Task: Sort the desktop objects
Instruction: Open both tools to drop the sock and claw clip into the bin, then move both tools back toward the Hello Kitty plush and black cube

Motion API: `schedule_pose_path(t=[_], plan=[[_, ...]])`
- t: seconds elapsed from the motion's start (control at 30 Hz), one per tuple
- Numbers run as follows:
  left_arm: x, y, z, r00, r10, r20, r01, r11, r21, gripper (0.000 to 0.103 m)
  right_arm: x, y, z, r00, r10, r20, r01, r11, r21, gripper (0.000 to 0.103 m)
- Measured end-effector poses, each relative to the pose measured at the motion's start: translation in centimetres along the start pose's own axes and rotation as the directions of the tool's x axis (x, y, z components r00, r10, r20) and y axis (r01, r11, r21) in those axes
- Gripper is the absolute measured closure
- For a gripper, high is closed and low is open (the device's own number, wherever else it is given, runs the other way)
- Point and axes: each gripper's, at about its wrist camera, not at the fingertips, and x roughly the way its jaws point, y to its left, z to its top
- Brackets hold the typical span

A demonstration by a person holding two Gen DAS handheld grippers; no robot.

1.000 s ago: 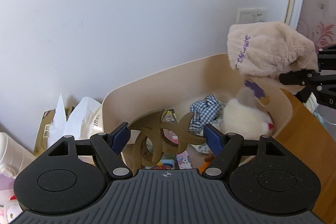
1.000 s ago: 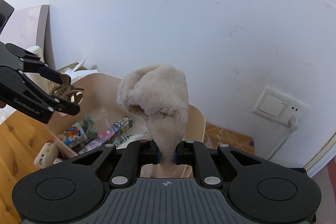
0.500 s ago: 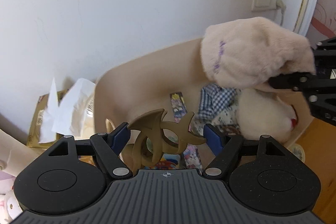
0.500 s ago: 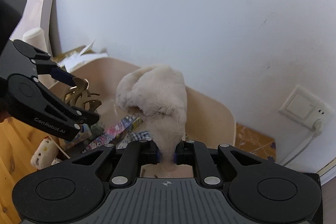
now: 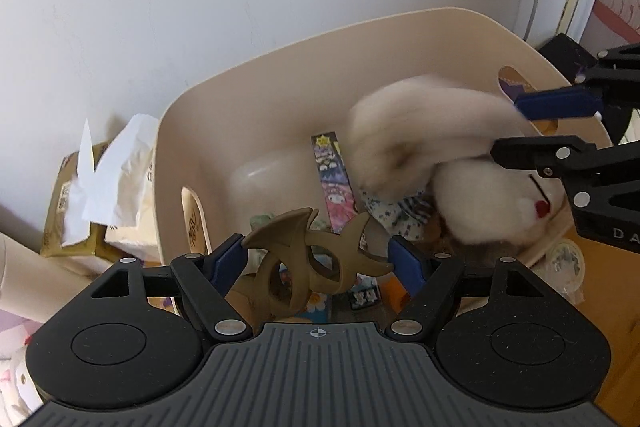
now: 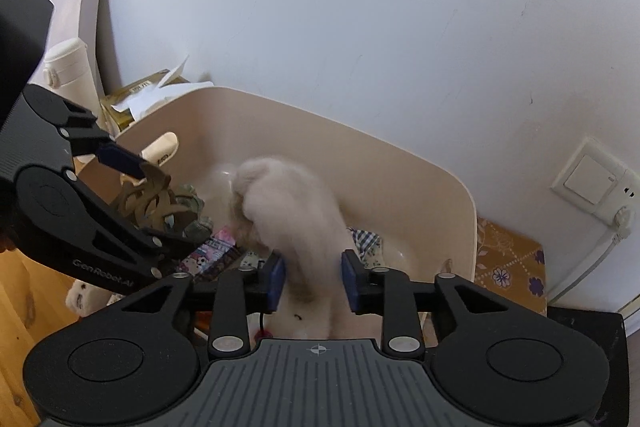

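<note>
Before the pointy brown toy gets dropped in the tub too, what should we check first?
1. Fluffy cream plush let go: ok. The right gripper has just been opening its jaws; the blurred plush is between them with gaps at both pads.
2. Plush going into the beige tub: ok, it is inside the rim.
3. Brown pointy toy held firmly: ok, the left gripper has its pads pressed on the tips.
4. Left gripper over the tub: ok, the tub's contents show behind the toy.
5. Free spot to drop into: ok, bare floor at the tub's left end.
6. Grippers clear of each other: cannot tell.
</note>
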Motion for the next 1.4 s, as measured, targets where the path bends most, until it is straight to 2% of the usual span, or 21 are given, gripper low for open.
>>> schedule_pose_path(t=[0.03,0.17,0.23,0.47,0.53,0.9,1.4], plan=[[0.0,0.0,-0.1,1.0,-0.004,-0.009,0.004,1.0,0.002,0.024,-0.1,0.0,0.1,1.0,-0.002,0.003,0.002,1.0,0.001,0.053],[-0.4,0.2,-0.4,1.0,0.023,-0.008,-0.023,1.0,-0.008,0.021,-0.8,-0.1,0.1,1.0,-0.017,0.017,0.017,1.0,0.021,0.044],[-0.6,0.5,-0.5,1.0,0.027,-0.004,-0.027,1.0,-0.016,0.02,-1.1,-0.2,0.1,0.999,-0.025,0.022,0.025,0.999,0.028,0.035],[-1.9,1.1,-0.6,0.997,0.068,0.025,-0.067,0.996,-0.06,0.018,-2.8,-0.3,-0.3,0.998,-0.05,0.038,0.048,0.998,0.04,0.024],[-2.3,1.2,-0.6,0.997,0.07,0.037,-0.068,0.995,-0.071,0.017,-3.3,-0.2,-0.4,0.997,-0.057,0.043,0.055,0.998,0.044,0.018],[-5.0,0.5,-1.2,0.993,0.084,0.085,-0.077,0.993,-0.086,0.017,-6.4,0.8,-0.9,0.994,-0.076,0.08,0.071,0.995,0.067,0.011],[-8.6,0.3,-3.7,0.991,0.066,0.118,-0.055,0.994,-0.093,0.017,-10.1,1.5,-3.0,0.992,-0.096,0.087,0.087,0.991,0.101,0.011]])
